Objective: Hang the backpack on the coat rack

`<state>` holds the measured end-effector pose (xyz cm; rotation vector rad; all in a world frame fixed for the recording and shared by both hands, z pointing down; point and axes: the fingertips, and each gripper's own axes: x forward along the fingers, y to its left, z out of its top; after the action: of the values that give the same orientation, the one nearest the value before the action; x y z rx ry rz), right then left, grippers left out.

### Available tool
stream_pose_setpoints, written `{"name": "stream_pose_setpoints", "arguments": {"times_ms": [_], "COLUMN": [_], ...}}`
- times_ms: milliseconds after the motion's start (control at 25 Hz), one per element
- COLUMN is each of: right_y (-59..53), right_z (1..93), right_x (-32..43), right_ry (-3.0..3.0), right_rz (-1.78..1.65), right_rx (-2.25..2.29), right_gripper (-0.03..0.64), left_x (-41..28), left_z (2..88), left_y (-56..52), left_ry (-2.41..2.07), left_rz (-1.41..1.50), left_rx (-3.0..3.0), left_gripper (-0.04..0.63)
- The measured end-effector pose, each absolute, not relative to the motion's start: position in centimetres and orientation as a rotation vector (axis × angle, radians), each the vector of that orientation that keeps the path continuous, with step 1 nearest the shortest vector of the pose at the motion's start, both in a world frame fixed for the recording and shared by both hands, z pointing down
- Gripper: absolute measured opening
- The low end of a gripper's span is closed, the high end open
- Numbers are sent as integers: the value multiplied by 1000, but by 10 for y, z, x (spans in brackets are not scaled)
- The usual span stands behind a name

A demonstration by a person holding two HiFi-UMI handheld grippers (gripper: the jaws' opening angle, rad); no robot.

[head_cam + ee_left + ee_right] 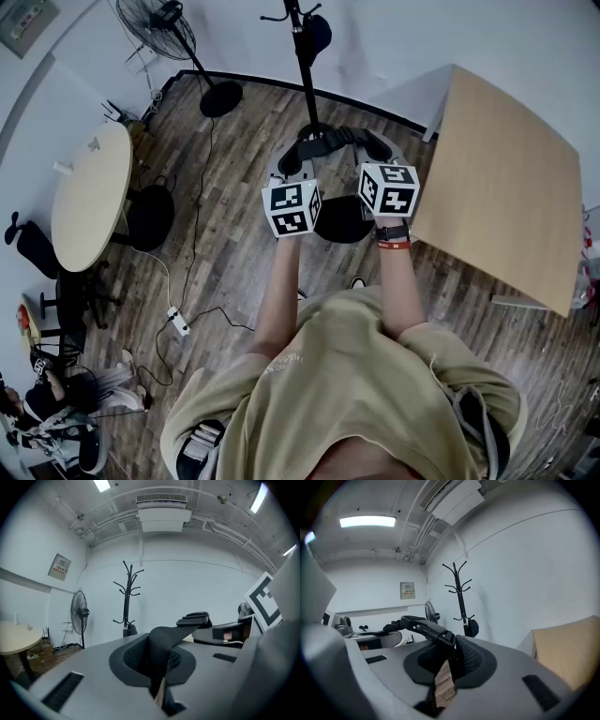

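Both hands up: my left gripper (155,665) is clamped on the backpack's strap (161,641), and my right gripper (447,663) pinches it beside the buckle (426,631). That leaves the backpack (343,221) dangling above the floor, its loop spread for the coat rack (302,52) ahead.

No legible writing is found. The wall panel (61,567) carries small red and dark print, too small to read from either gripper view. The left marker cube (292,208) and right marker cube (389,188) bear black-and-white square patterns only, no letters or numerals. A faint print on the shirt (282,362) is illegible.
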<state>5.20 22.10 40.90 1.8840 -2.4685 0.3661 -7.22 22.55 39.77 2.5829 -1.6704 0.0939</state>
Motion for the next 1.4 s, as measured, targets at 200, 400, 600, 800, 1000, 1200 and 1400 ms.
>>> {"name": "stream_pose_setpoints", "arguments": {"times_ms": [200, 400, 600, 800, 1000, 1200, 1400], "right_y": [230, 233, 232, 226, 210, 159, 103], "right_z": [406, 402, 415, 439, 435, 437, 442], "right_x": [70, 84, 97, 93, 94, 95, 91], "right_ry": [-2502, -2559, -2587, -2555, -2562, -2547, -2534], "right_rz": [367, 363, 394, 478, 489, 506, 542], "right_rx": [1865, 1794, 1756, 1693, 1672, 1692, 1720], "right_gripper": [66, 67, 67, 67, 67, 67, 67], "left_x": [-54, -39, -25, -30, -30, -28, -29], "left_z": [396, 389, 400, 421, 412, 419, 426], "left_y": [234, 239, 246, 244, 229, 176, 117], "left_ry": [-1705, -1765, -1800, -1824, -1831, -1797, -1758], "left_rz": [76, 38, 26, 34, -1, 10, 22], "left_rx": [2565, 2529, 2503, 2415, 2405, 2413, 2421], "left_gripper": [23, 23, 23, 25, 23, 24, 25]}}
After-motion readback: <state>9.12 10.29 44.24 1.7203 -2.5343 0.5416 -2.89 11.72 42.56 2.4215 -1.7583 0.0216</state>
